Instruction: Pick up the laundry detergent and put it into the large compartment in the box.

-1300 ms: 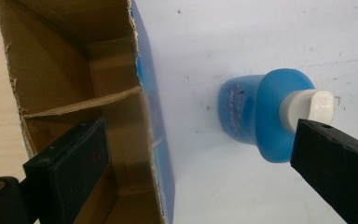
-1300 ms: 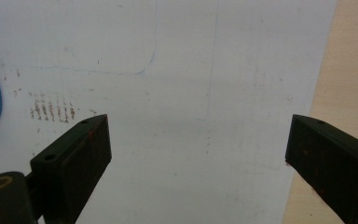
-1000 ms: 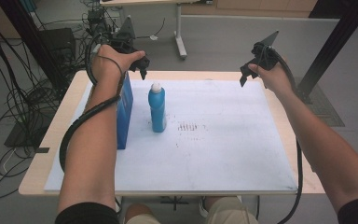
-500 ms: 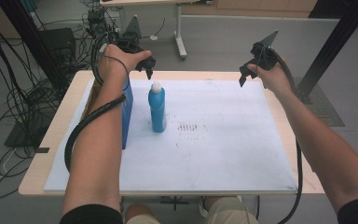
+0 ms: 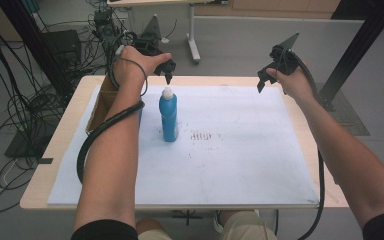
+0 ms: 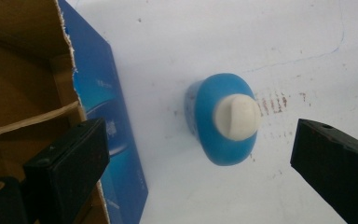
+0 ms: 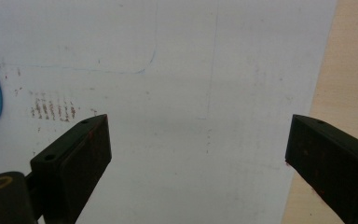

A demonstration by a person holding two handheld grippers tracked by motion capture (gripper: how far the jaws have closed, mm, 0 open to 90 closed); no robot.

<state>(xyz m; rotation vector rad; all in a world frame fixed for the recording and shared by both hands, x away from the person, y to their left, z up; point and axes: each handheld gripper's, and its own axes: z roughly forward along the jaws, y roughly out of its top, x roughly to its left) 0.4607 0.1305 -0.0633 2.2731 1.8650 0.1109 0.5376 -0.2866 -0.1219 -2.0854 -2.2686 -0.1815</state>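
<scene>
**Left gripper shifts over the bottle's cap**

While the right gripper hangs over the far right corner of the table much as it did a second ago, the left gripper has moved rightward from above the blue box and now sits just over the white cap of the blue bottle. In the left gripper view, the jaws stand wide apart, released, with the cap between them and below, untouched. The bottle stands upright on the white sheet, just beside the box, whose open cardboard inside faces up. The bottle and box have not moved. Reddish scuff marks lie on the sheet right of the bottle. In the right gripper view, those jaws are also spread wide, holding nothing, over bare sheet near its edge.
</scene>
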